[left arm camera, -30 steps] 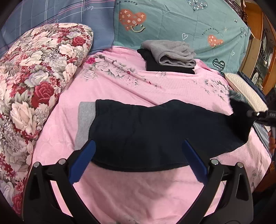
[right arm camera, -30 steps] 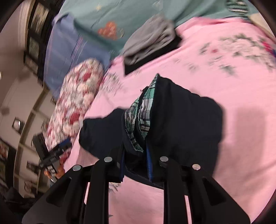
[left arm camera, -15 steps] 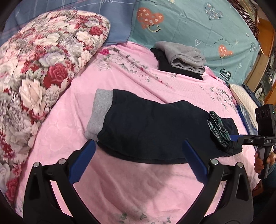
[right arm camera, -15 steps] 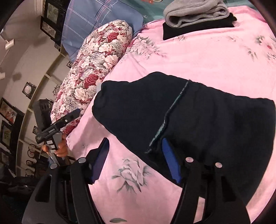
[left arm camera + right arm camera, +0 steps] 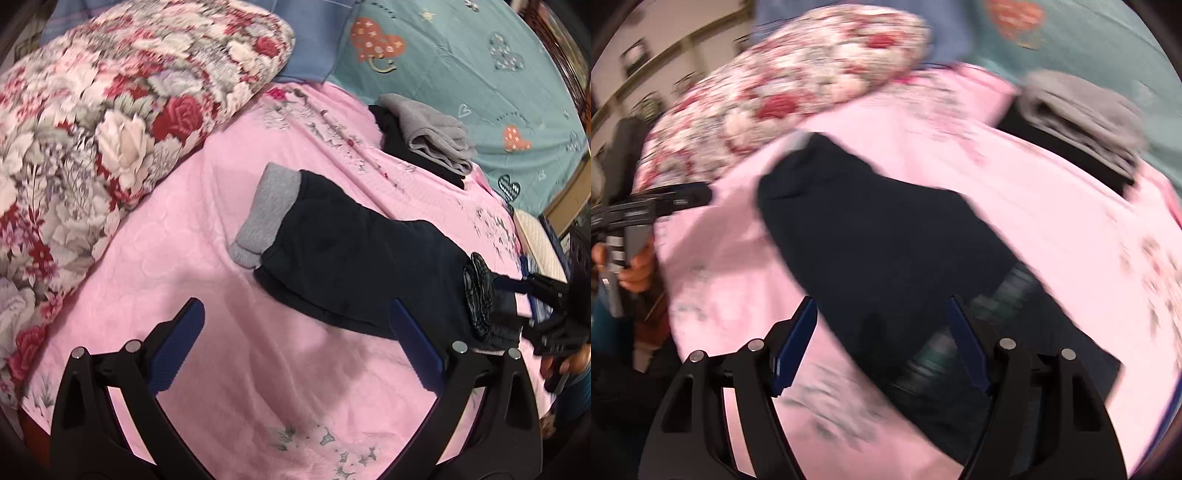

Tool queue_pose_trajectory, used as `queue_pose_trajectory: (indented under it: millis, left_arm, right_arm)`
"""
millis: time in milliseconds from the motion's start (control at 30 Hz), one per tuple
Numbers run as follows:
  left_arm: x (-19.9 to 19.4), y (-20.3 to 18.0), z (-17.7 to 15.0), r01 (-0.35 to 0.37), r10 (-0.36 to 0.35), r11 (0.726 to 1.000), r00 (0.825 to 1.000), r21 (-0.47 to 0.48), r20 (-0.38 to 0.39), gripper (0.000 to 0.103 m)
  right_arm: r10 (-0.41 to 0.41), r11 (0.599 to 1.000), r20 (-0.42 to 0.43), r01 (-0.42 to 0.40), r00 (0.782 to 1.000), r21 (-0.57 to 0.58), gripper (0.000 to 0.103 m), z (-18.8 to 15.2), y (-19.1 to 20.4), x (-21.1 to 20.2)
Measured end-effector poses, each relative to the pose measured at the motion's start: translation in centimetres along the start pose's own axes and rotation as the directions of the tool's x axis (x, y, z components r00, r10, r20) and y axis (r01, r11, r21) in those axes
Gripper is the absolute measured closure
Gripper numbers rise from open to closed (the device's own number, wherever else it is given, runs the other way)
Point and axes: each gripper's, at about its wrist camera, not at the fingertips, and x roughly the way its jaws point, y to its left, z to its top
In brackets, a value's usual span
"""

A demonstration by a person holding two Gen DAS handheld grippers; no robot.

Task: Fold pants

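Dark navy pants [image 5: 354, 258] with grey cuffs [image 5: 266, 218] lie stretched across the pink bed sheet [image 5: 240, 387]. The cuffs point to the far left and the plaid-lined waistband [image 5: 478, 295] to the right. My left gripper [image 5: 295, 347] is open above bare sheet, just short of the pants' near edge. My right gripper [image 5: 517, 302] sits at the waistband end, held by a hand. In the blurred right wrist view, my right gripper [image 5: 881, 343] is open with the pants [image 5: 879, 240] spread beneath and between its fingers. My left gripper [image 5: 676, 201] shows at the far left there.
A large floral quilt roll [image 5: 110, 129] fills the left side. A folded grey garment on a black one [image 5: 432, 136] rests at the far side of the bed, before a teal heart-print cover [image 5: 461, 55]. The bed's edge runs along the bottom.
My right gripper, shut on the waistband a second ago, has let go and now stands open over the laid-down pants. The left gripper has swung leftward, with the pants now further right in its view.
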Motion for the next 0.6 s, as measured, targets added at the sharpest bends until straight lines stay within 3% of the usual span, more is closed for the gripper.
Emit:
queue_pose_trajectory:
  millis: [67, 200, 300, 367, 400, 467, 500, 600]
  left_arm:
    - [0.4, 0.9, 0.2, -0.002, 0.0, 0.998, 1.0, -0.069, -0.026, 0.002]
    - [1.1, 2.6, 0.7, -0.007, -0.009, 0.978, 0.997, -0.208, -0.08, 0.002]
    - [1.5, 3.5, 0.8, 0.026, -0.054, 0.96, 0.994, -0.279, -0.095, 0.002]
    - [2.0, 3.8, 0.8, 0.051, -0.087, 0.949, 0.991, -0.312, -0.103, 0.002]
    - [2.4, 3.9, 0.8, 0.059, -0.099, 0.944, 0.989, -0.325, -0.108, 0.002]
    - [3.2, 3.9, 0.8, 0.078, -0.131, 0.932, 0.983, -0.354, -0.128, 0.002]
    - [3.6, 3.7, 0.8, 0.09, -0.15, 0.927, 0.979, -0.364, -0.139, 0.002]
    - [4.5, 3.0, 0.8, 0.108, -0.179, 0.919, 0.971, -0.38, -0.157, 0.002]
  right_arm:
    - [0.008, 0.994, 0.002, -0.008, 1.0, -0.107, 0.03, 1.2, 3.2, 2.3]
    - [-0.055, 0.963, -0.056, 0.038, 0.997, -0.268, 0.031, 2.4, 7.7, 7.3]
    - [-0.183, 0.908, -0.032, 0.156, 0.983, -0.389, 0.031, 2.0, 9.2, 9.4]
    - [-0.211, 0.882, 0.021, 0.2, 0.977, -0.427, 0.032, 1.8, 9.4, 9.7]
    - [-0.21, 0.88, 0.027, 0.201, 0.977, -0.43, 0.05, 1.8, 9.3, 9.7]
    - [-0.137, 0.909, -0.02, 0.118, 0.99, -0.399, 0.075, 2.3, 8.6, 9.8]
    - [-0.136, 0.91, -0.015, 0.119, 0.991, -0.397, 0.086, 2.5, 8.4, 9.6]
    - [-0.093, 0.933, 0.001, 0.088, 0.996, -0.35, 0.087, 3.5, 7.7, 9.0]
